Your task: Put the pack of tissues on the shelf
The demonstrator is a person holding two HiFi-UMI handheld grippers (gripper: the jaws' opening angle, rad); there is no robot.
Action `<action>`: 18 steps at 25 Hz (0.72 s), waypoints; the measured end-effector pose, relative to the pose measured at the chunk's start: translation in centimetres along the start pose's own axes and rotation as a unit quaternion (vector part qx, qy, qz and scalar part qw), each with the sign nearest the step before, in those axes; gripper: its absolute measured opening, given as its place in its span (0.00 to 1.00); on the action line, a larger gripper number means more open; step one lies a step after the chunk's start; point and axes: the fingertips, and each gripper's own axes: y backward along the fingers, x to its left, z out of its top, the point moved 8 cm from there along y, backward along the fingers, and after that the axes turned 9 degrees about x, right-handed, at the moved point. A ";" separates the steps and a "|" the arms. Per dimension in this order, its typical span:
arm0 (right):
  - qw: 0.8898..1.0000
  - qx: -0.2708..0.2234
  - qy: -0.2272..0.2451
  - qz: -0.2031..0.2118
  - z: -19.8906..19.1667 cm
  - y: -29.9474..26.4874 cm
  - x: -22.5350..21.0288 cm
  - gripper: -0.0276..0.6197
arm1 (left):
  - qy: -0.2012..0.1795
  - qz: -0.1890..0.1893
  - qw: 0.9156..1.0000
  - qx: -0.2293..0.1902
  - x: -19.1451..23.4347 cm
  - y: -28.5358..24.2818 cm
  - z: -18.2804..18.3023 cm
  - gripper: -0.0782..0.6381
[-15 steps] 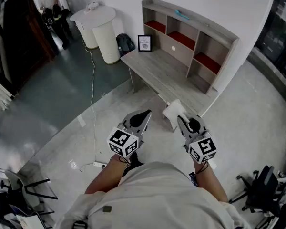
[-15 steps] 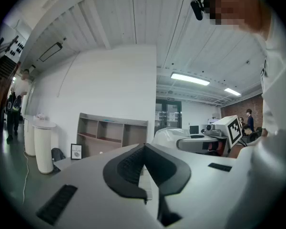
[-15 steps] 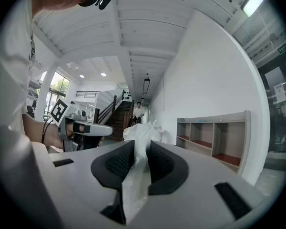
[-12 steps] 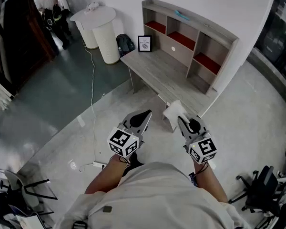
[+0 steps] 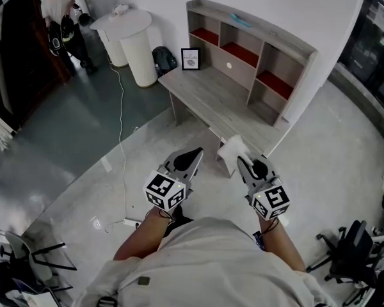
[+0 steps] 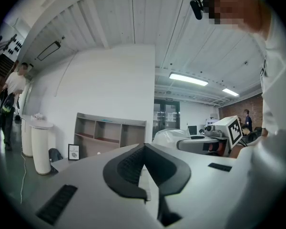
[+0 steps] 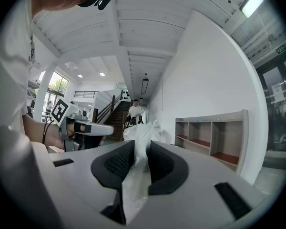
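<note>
The pack of tissues (image 5: 231, 152), white and crumpled, hangs in front of me over the floor, just short of the desk's near end. My right gripper (image 5: 243, 162) is shut on it; in the right gripper view the white wrap (image 7: 140, 142) is pinched between the dark pads. My left gripper (image 5: 195, 153) is beside it on the left, jaws together with nothing between them (image 6: 144, 149). The grey shelf (image 5: 256, 43), with red-floored compartments, stands on the back of a grey desk (image 5: 211, 98) ahead against the white wall. The shelf (image 7: 207, 137) also shows at right in the right gripper view.
A framed picture (image 5: 191, 58) stands on the desk's left end. A white round pedestal (image 5: 131, 34) and a black bag (image 5: 161, 59) are left of the desk. A white cable (image 5: 121, 126) runs across the floor. A person (image 5: 57, 11) stands far left. Black chairs (image 5: 352, 248) are at right.
The head view has shifted slightly, so the desk and shelf sit a little further left. Both grippers hold the same pose, the tissues still gripped. The far person has moved.
</note>
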 end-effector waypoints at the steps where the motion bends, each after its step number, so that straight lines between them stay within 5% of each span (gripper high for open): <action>1: 1.000 0.000 -0.001 0.003 0.0 -0.1 0.0 0.18 | 0.000 0.000 1.000 0.000 0.2 0.0 0.0 0.13; 18: 1.000 0.015 -0.007 0.025 0.6 -9.4 1.5 0.18 | 0.016 0.012 1.000 0.006 9.0 1.0 -1.0 0.13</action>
